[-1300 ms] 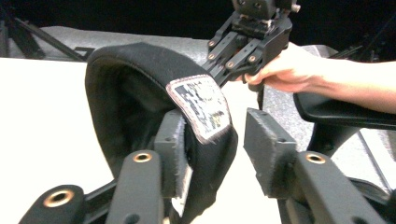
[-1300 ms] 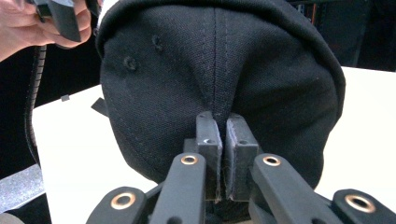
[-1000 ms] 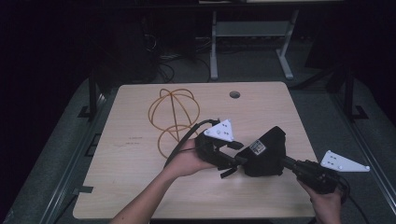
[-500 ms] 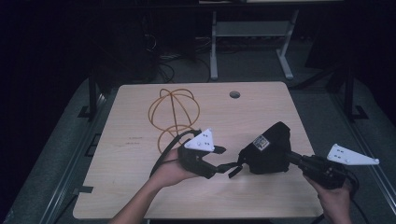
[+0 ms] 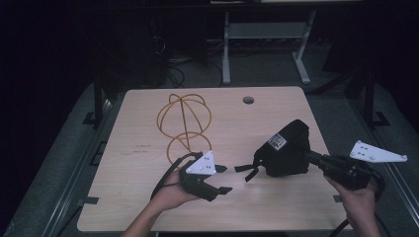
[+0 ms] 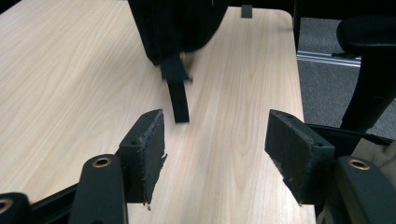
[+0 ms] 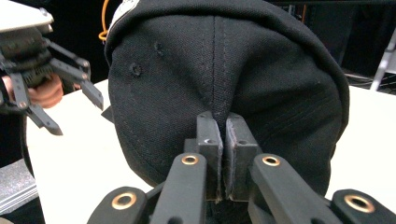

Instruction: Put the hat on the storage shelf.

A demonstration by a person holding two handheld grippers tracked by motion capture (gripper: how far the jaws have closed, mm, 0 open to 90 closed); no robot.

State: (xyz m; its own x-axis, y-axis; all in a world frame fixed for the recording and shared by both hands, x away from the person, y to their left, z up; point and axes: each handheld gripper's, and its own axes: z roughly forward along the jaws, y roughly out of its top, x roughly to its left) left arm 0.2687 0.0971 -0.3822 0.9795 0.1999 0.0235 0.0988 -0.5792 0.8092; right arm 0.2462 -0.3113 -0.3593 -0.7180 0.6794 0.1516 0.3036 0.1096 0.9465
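A black cap (image 5: 286, 150) stands tilted on the right half of the wooden table (image 5: 276, 207), its white label facing up. My right gripper (image 5: 309, 157) is shut on the cap's fabric; in the right gripper view the jaws pinch a fold at the cap's (image 7: 224, 70) seam, the gripper (image 7: 223, 140) pressed against it. A black strap (image 5: 247, 170) trails from the cap towards my left gripper (image 5: 226, 178), which is open and apart from it. In the left gripper view the strap (image 6: 177, 93) lies ahead of the open left gripper (image 6: 219, 149), whose jaws hold nothing.
An orange wire frame (image 5: 184, 121) of hoops stands at the table's back left. A round cable hole (image 5: 248, 100) is near the far edge. A metal stand (image 5: 262, 34) and cables are on the floor beyond. A black chair (image 6: 369, 70) sits off the table's side.
My left gripper has drawn back from the cap, leftward and towards the near edge, and stands open. The right gripper with the cap has shifted slightly right.
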